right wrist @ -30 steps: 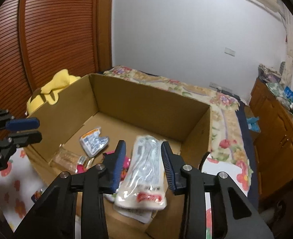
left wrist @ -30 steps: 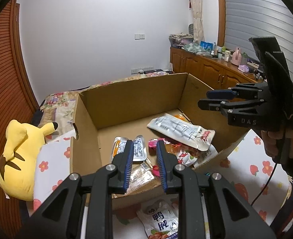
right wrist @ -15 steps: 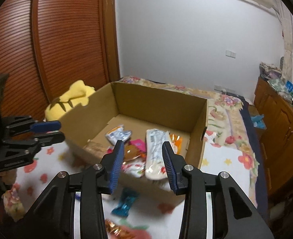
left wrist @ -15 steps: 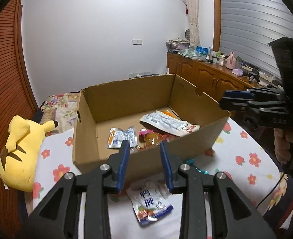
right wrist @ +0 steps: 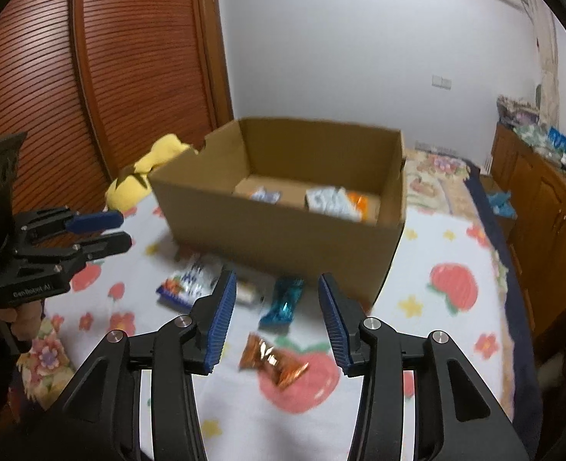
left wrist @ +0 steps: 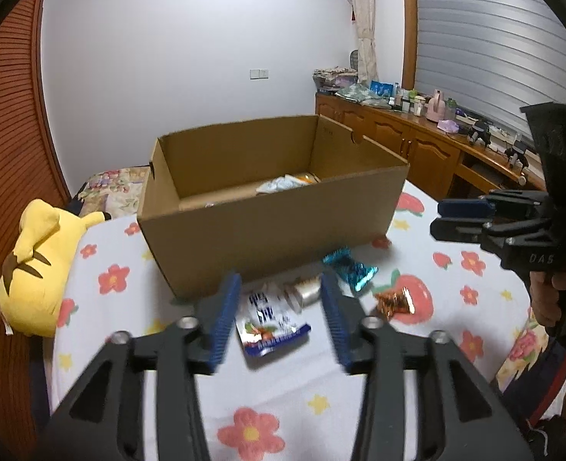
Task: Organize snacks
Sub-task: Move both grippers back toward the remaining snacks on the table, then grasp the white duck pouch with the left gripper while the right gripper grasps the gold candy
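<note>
An open cardboard box (left wrist: 271,230) (right wrist: 283,226) sits on the flowered bedspread and holds several snack packs. In front of it lie a white and blue pouch (left wrist: 269,320) (right wrist: 186,282), a small silver pack (left wrist: 307,292), a teal wrapper (left wrist: 350,267) (right wrist: 283,301) and an orange wrapper (left wrist: 394,301) (right wrist: 273,361). My left gripper (left wrist: 279,319) is open and empty above the white and blue pouch. My right gripper (right wrist: 275,322) is open and empty above the teal and orange wrappers; it also shows in the left wrist view (left wrist: 459,219).
A yellow plush toy (left wrist: 40,261) (right wrist: 144,173) lies left of the box. A wooden cabinet (left wrist: 417,142) with clutter stands at the right. A slatted wooden wardrobe (right wrist: 52,77) is on the left.
Both grippers have pulled back and down from over the box to the bedspread in front of it. The loose snacks now show between the fingers. Both stay open.
</note>
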